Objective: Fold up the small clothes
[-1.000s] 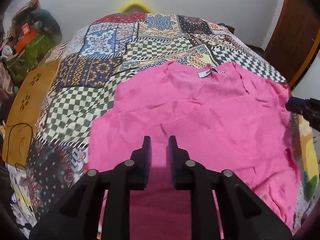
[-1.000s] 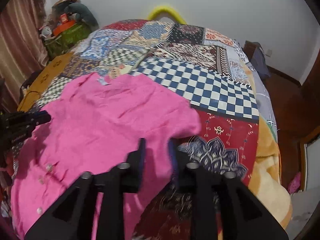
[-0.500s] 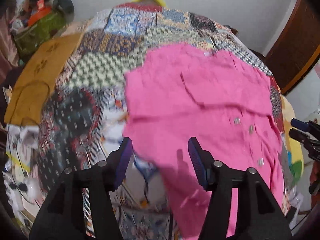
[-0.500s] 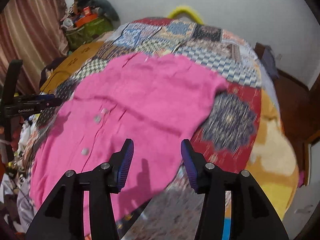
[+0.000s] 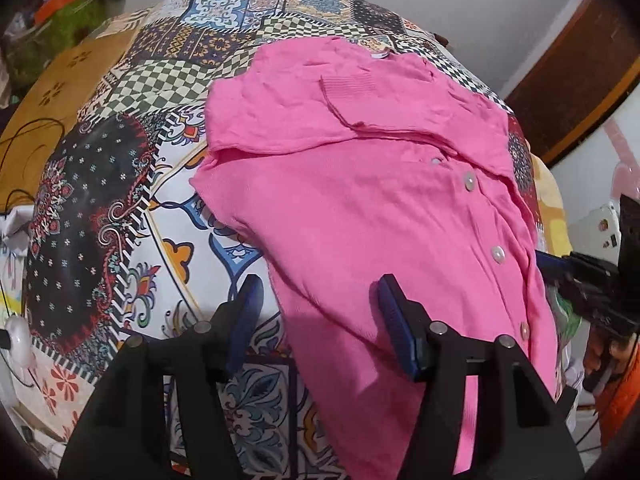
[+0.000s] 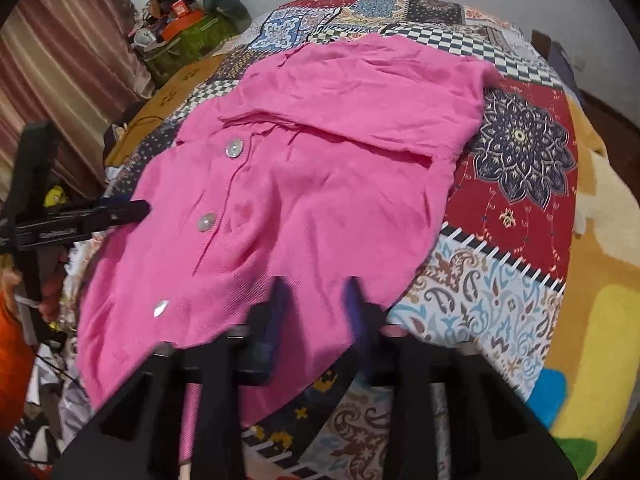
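Note:
A pink buttoned top (image 5: 360,200) lies on the patchwork bedspread (image 5: 132,168), its upper part folded down over the buttoned front. It also shows in the right wrist view (image 6: 312,168). My left gripper (image 5: 320,312) is open and empty, above the top's near left edge. My right gripper (image 6: 316,312) is open and empty, above the top's near hem. The right gripper's tip shows at the right of the left wrist view (image 5: 568,268). The left gripper's tip shows at the left of the right wrist view (image 6: 120,212).
The bedspread (image 6: 520,152) covers a bed reaching a white wall. A pile of bags and clutter (image 6: 184,36) stands at the far left. A mustard blanket (image 5: 48,92) lies along the bed's left side. A brown door (image 5: 580,72) is at the right.
Both grippers were shut on the pink top a second ago. They have opened, let it go and drawn back toward the near bed edge. The top now lies folded with its buttons showing.

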Tool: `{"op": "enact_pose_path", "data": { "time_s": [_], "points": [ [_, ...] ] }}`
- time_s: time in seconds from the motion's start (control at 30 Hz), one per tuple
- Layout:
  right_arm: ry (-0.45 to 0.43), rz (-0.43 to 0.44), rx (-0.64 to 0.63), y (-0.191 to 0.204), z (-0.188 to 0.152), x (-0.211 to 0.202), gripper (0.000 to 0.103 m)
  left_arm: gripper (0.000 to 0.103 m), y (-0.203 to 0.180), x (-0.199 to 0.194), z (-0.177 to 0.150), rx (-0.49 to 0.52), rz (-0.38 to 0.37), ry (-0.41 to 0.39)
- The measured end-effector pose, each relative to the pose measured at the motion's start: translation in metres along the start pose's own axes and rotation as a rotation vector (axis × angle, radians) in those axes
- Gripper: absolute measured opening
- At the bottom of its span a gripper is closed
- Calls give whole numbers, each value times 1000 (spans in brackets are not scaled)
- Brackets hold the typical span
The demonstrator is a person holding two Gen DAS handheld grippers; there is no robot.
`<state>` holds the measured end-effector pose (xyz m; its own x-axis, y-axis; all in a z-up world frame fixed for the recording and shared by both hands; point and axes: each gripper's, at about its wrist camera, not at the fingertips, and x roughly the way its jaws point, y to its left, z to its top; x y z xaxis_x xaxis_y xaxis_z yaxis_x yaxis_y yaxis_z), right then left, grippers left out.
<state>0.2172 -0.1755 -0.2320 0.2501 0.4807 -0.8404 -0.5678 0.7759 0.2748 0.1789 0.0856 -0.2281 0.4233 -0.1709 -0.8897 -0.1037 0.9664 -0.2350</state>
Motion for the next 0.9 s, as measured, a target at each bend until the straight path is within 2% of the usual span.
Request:
{"op": "enact_pose_path", "data": {
  "time_s": [0.07, 0.13, 0.23, 0.4, 0.43, 0.53, 0.6, 0.67, 0.7, 0.77, 0.83, 0.9],
  "points": [
    [-2, -3, -13, 0, 2, 2, 5, 59, 5, -5, 0, -4, 11, -10],
    [-7, -18, -19, -4, 3, 1, 4, 59, 14, -13, 0, -21, 20, -25],
    [-21, -77, -25, -17, 5, -3, 3, 59, 25, -16, 0, -42, 19, -26],
    [-46, -187, 49, -54, 12, -13, 2, 59, 20, -8, -9, -23, -11, 15],
    [-56, -191, 59, -57, 12, -17, 3, 59, 15, -6, -11, -6, -11, 15],
    [-53, -118, 99, -58, 7, -29, 3, 58, 2, -5, -14, 52, 8, -10],
    [-37, -88, 106, -53, 3, -32, 11, 50, -2, -4, -12, 59, -7, -11],
    [-20, -42, 103, -46, -1, -29, 39, 37, -4, -2, -11, 61, -25, -13],
    [-14, -25, 100, -41, -4, -26, 45, 33, -6, -2, -11, 67, -26, -16],
    [2, -8, 83, -30, -7, -18, 48, 22, -10, -2, -11, 82, -27, -24],
    [22, 11, 60, -19, -10, -8, 49, 15, -13, -2, -12, 94, -22, -29],
    [2, -15, 19, -8, -12, -3, 45, 8, -14, -3, -12, 101, -15, -34]
  ]
}}
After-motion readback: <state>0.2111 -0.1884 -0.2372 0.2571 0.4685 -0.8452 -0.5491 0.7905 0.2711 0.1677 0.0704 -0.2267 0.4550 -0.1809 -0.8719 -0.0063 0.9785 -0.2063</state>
